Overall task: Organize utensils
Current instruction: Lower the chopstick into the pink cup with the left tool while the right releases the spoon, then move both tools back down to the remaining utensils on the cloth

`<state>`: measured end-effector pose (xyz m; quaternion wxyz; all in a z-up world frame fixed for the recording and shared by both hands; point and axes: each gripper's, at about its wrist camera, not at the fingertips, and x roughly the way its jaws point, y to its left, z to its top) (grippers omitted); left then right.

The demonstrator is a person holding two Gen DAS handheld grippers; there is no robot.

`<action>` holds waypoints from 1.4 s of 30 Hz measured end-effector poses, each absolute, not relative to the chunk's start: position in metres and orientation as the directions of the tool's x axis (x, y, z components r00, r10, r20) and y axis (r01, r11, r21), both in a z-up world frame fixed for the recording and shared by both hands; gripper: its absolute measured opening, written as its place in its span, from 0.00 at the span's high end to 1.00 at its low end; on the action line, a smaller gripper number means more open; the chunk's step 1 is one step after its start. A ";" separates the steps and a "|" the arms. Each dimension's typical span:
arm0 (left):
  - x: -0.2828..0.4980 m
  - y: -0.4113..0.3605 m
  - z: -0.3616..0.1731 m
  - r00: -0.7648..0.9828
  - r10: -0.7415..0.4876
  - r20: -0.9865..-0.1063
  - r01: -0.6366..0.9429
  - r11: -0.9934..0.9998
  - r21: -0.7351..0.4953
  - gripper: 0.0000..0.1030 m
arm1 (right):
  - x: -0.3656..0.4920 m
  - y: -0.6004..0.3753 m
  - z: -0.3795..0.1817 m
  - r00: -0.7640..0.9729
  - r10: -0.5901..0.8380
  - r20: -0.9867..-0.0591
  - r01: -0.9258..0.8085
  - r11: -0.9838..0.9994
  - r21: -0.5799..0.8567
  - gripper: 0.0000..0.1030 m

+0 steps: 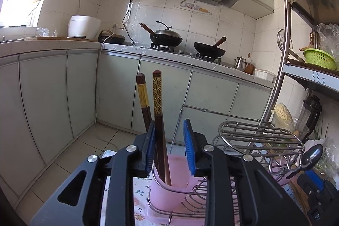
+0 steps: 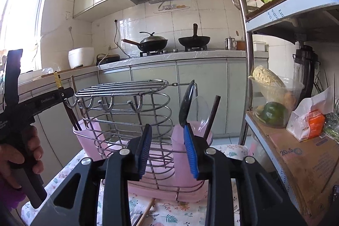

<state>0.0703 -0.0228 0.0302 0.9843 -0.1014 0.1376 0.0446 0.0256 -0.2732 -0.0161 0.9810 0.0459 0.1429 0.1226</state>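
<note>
A wire rack point(image 1: 260, 135) point(image 2: 127, 88) holds two pink cups. Two dark chopsticks with gold bands point(image 1: 157, 96) stand in the left pink cup point(image 1: 167, 190) point(image 2: 84, 137). My left gripper point(image 1: 169, 126) is open around them; they lean near its left pad and stand well apart from the right pad. In the right wrist view a hand point(image 2: 19, 147) holds that left gripper point(image 2: 61, 95) beside the chopsticks point(image 2: 73, 118). My right gripper point(image 2: 167, 128) is open in front of the right pink cup point(image 2: 184, 147), where a dark spoon point(image 2: 186, 105) point(image 1: 312, 155) and a brown stick point(image 2: 211, 118) stand. Nothing is pressed between its pads.
The rack stands on a floral cloth point(image 2: 169, 213), with a loose wooden stick point(image 2: 146, 211) lying in front of it. A metal shelf point(image 2: 247, 77) to the right carries a cardboard box point(image 2: 300, 162), a clear bowl of food point(image 2: 273, 99) and a blender point(image 2: 305, 69). Counter and woks stand behind.
</note>
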 end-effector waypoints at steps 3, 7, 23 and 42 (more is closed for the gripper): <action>0.068 -0.020 0.032 0.955 0.054 -0.292 -0.117 0.973 -0.201 0.75 | 0.022 -0.275 -0.020 0.920 0.265 -0.288 -0.232 0.962 0.145 0.71; 0.063 -0.016 0.035 0.952 0.059 -0.299 -0.127 0.969 -0.212 0.74 | 0.020 -0.278 -0.024 0.909 0.276 -0.313 -0.234 0.958 0.166 0.71; 0.046 -0.020 0.042 0.944 -0.008 -0.330 -0.063 0.977 -0.204 0.67 | 0.010 -0.286 -0.040 0.857 0.301 -0.418 -0.219 0.947 0.234 0.71; 0.022 -0.024 0.003 0.856 -0.120 -0.503 0.029 0.982 -0.186 0.67 | 0.017 -0.295 -0.079 0.717 0.366 -0.594 -0.172 0.918 0.358 0.71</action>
